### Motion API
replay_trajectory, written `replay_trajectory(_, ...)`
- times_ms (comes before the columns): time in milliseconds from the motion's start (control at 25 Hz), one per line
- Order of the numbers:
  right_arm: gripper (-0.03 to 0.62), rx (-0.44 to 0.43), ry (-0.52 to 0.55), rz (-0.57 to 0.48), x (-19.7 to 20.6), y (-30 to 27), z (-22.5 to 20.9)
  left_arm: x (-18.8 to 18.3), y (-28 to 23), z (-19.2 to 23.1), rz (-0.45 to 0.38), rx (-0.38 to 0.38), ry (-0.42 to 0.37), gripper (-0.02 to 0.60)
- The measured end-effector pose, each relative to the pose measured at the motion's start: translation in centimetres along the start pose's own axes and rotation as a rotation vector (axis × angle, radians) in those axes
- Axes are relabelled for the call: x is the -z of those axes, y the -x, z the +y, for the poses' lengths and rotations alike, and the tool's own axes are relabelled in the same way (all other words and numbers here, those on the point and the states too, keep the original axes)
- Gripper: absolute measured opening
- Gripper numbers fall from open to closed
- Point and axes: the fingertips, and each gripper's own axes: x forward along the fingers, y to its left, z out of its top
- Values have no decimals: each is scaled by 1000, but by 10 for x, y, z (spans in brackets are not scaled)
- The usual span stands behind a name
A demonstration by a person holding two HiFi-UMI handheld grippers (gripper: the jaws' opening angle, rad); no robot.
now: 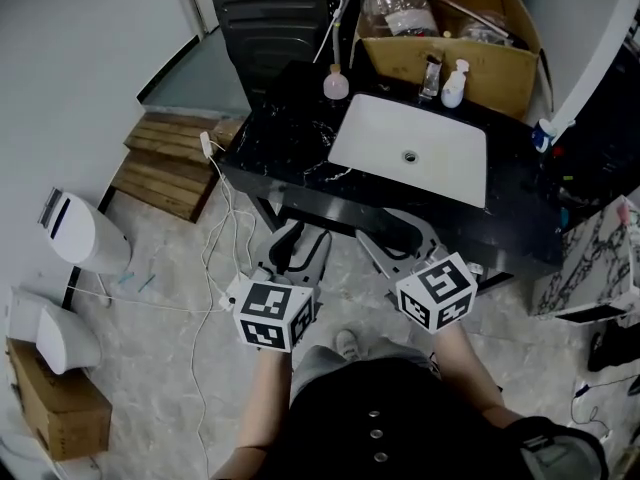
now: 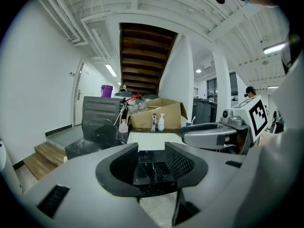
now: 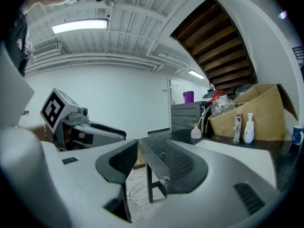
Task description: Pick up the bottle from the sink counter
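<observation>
A white pump bottle [image 1: 454,85] stands upright at the back of the black marble counter [image 1: 280,138], right of the faucet [image 1: 432,76]. A small pink round bottle [image 1: 336,85] stands left of the white sink [image 1: 440,168]. Both grippers hang in front of the counter, short of its front edge. My left gripper [image 1: 300,240] is open with nothing between its jaws; my right gripper [image 1: 400,238] is open and empty too. The left gripper view shows the white bottle [image 2: 161,122] and pink bottle [image 2: 123,126] far beyond my left gripper [image 2: 152,156]. The right gripper view shows them too [image 3: 248,128] [image 3: 195,132], past my right gripper [image 3: 147,158].
A cardboard box [image 1: 500,73] with clear plastic bottles sits behind the faucet. A dark cabinet [image 1: 270,23] stands at the counter's back left. Wooden steps [image 1: 170,163], white cables [image 1: 225,258] and white bins [image 1: 85,233] lie on the floor to the left.
</observation>
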Motion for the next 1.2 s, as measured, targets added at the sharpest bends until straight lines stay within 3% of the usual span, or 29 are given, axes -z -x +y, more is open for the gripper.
replay_trajectory(240, 175, 3, 0, 23, 4, -24, 4, 8, -3, 20, 12, 12, 22, 170)
replay_trajectory(720, 176, -55, -14, 39, 5, -71, -4, 15, -18, 61, 30, -40, 55, 170)
replay_trajectory(1200, 178, -71, -22, 27, -17, -159, -85, -8, -114, 128, 48, -49, 52, 170)
